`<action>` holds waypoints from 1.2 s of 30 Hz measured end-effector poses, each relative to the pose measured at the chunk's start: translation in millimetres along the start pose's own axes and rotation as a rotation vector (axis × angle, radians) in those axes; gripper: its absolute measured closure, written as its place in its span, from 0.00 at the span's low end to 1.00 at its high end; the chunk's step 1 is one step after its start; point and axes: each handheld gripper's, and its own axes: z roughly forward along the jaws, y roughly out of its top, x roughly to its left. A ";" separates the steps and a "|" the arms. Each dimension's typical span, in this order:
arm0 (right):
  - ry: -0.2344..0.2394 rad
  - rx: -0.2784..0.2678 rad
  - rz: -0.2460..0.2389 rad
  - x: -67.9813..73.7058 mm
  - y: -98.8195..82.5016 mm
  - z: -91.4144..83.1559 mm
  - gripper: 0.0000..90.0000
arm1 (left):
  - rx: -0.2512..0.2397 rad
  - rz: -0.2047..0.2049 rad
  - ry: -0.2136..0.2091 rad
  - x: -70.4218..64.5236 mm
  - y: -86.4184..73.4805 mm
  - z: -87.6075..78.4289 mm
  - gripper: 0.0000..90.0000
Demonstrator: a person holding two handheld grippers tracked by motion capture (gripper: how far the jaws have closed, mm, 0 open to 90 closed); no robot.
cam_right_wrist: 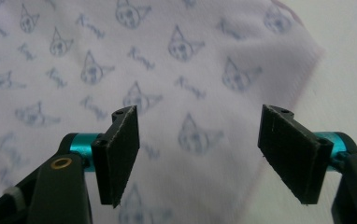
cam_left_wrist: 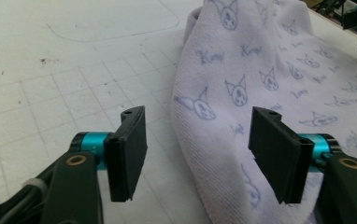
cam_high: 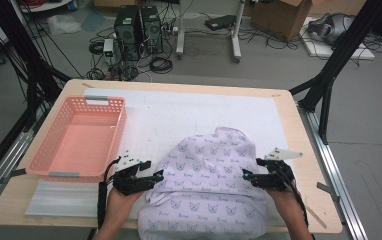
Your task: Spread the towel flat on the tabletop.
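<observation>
Towel: my pale lilac towel (cam_high: pixel 211 182) with the cat print lies folded on the white grid mat (cam_high: pixel 179 112), to the right of the pink basket (cam_high: pixel 79 137), its near edge at the table's front edge.
Left tongs: my left gripper (cam_high: pixel 155 176) sits at the towel's left edge, on the basket side; jaws spread apart, clamped on nothing, the towel's rolled edge (cam_left_wrist: pixel 204 140) lying between and below them.
Right tongs: my right gripper (cam_high: pixel 247 175) sits at the towel's right edge, far from the basket; jaws wide apart above the printed cloth (cam_right_wrist: pixel 186 93), gripping nothing.
Basket: it stands at the mat's left, apart from the towel.
</observation>
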 end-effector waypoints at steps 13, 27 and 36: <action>0.056 0.005 -0.083 3.0 71.6 53.0 0.29 | 0.020 0.021 0.011 -2.4 -2.4 1.0 0.32; 0.058 0.145 -0.190 10.4 82.4 93.2 0.96 | -0.003 0.001 0.008 -0.2 -3.5 -1.8 0.36; 0.124 0.094 -0.216 15.6 42.6 42.1 0.97 | -0.021 -0.015 0.013 2.2 -2.8 -5.2 0.37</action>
